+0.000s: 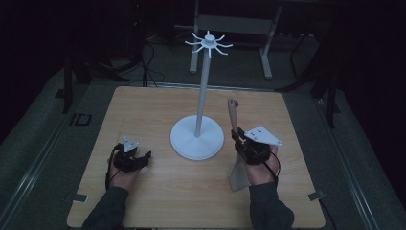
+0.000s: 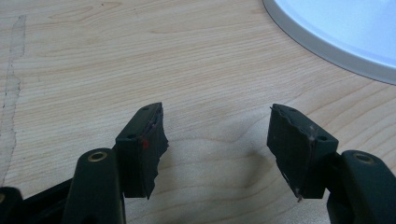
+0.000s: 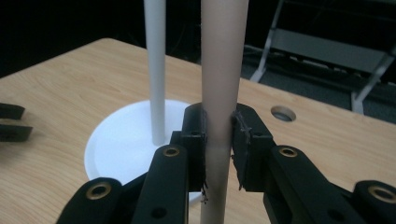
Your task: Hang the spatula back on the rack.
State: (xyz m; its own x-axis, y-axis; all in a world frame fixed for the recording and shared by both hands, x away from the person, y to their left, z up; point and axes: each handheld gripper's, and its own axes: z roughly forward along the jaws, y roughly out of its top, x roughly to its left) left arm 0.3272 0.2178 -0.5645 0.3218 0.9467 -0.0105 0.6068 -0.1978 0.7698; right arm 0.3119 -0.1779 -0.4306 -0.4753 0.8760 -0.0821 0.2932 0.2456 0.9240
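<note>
On the spatula (image 3: 219, 93), no lettering.

Left claw (image 2: 217, 149) jaws apart, nothing between, low over wooden bench (image 2: 140, 60). White round stand base (image 2: 355, 32) at top right corner.

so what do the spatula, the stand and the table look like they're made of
Spatula: handle looks like smooth matte beige wood or plastic, hard to tell; blade pale and flat, possibly silicone or wood. Stand: uniform white with a soft sheen, probably plastic or painted metal. Table: light wood or wood-look laminate, visible grain lines, matte.
</note>
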